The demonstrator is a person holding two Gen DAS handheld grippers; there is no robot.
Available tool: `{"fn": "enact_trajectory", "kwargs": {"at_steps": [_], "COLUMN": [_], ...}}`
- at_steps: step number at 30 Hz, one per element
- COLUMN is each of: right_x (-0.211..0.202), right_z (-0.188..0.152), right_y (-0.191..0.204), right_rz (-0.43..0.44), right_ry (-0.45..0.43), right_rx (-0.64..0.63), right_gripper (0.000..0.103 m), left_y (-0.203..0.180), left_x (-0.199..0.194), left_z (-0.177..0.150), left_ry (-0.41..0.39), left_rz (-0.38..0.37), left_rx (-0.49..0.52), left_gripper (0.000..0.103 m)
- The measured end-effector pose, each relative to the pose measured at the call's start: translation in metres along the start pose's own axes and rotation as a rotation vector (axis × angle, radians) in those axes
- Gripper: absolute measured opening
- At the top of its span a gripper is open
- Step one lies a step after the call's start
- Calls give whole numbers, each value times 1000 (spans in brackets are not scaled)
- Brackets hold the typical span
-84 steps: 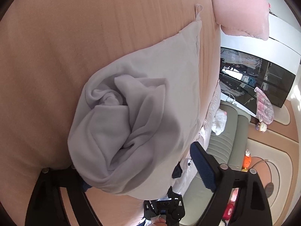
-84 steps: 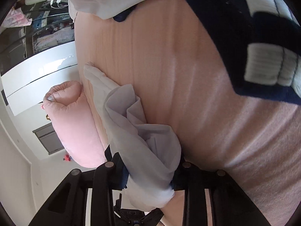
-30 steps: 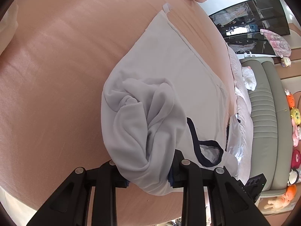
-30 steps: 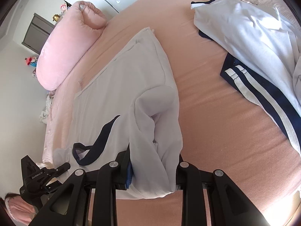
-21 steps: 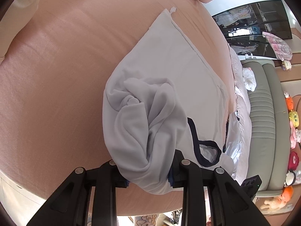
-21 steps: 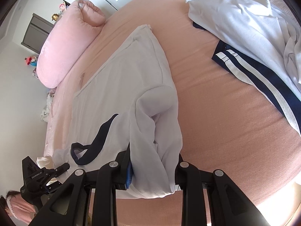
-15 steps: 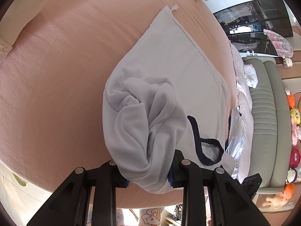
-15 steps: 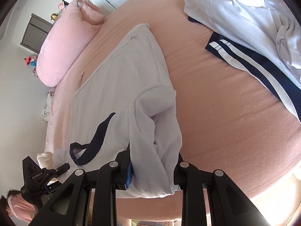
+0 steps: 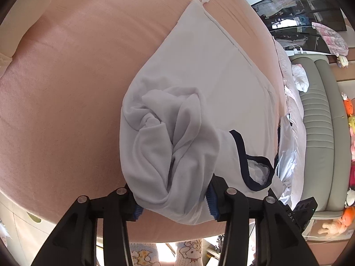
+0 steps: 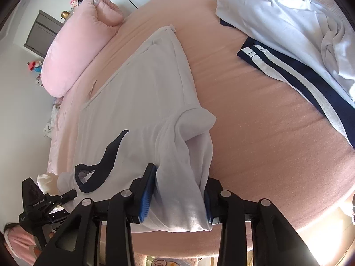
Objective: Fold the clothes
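A white T-shirt (image 9: 210, 77) with a navy collar (image 9: 241, 153) lies spread on the pink bed sheet (image 9: 66, 88). Its near left shoulder is bunched up between the blue pads of my left gripper (image 9: 174, 206). Those jaws are opening and the cloth sits loosely between them. In the right wrist view the same T-shirt (image 10: 144, 93) runs away from me. Its other bunched shoulder hangs between the jaws of my right gripper (image 10: 177, 201). These jaws are opening too, and the left pad (image 10: 146, 195) stands clear of the cloth.
A pink pillow (image 10: 77, 44) lies at the far left of the bed. Another white garment with navy stripes (image 10: 288, 44) lies at the right. The bed's near edge runs just under both grippers. A grey sofa (image 9: 319, 122) with soft toys stands beside the bed.
Both pairs of jaws have spread wider around the bunched shoulders. The cloth now sits slacker between the pads. The shirt has settled flat on the sheet.
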State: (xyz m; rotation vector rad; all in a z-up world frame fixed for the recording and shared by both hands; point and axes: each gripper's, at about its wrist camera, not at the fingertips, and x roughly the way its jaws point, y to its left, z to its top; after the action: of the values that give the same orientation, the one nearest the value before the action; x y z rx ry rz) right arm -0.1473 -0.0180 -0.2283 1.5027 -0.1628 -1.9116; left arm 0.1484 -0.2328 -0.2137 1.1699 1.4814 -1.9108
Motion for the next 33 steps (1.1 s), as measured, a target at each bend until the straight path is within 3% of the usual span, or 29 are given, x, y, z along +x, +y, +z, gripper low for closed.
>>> {"fn": "enact_trajectory", "kwargs": {"at_steps": [1, 4, 6, 9, 13, 18, 23, 27, 33], "right_x": [-1, -9, -13, -18, -22, -32, -35, -33, -19], "right_z": [1, 3, 4, 1, -10, -39, -53, -83, -121], "right_y": [1, 4, 8, 15, 33, 58, 75, 94, 112], "right_rz": [-8, -34, -54, -110, -206, -314, -346, -424, -547], "right_ry": [-8, -31, -38, -40, -41, -64, -66, -55, -68], "right_rx": [-12, -55, -90, -181, -381, -671, -837, -1022, -1299], "right_gripper": [54, 67, 70, 70, 70, 70, 70, 70, 70], "left_y": [-4, -16, -28, -52, -82, -104, -107, -110, -116], "left_x": [-3, -13, -17, -22, -24, -15, -8, -2, 14], "left_z": [-1, -9, -14, -27, -49, -69, -87, -106, -130], "left_ry": [-4, -44, -68, -157, -262, -289, -294, -302, -286], "left_rz": [13, 97, 234, 497, 724, 814, 876, 933, 957], "left_rx": [27, 120, 211, 404, 645, 832, 990, 1135, 1286], "left_gripper": [65, 76, 76, 76, 76, 76, 76, 76, 76]}}
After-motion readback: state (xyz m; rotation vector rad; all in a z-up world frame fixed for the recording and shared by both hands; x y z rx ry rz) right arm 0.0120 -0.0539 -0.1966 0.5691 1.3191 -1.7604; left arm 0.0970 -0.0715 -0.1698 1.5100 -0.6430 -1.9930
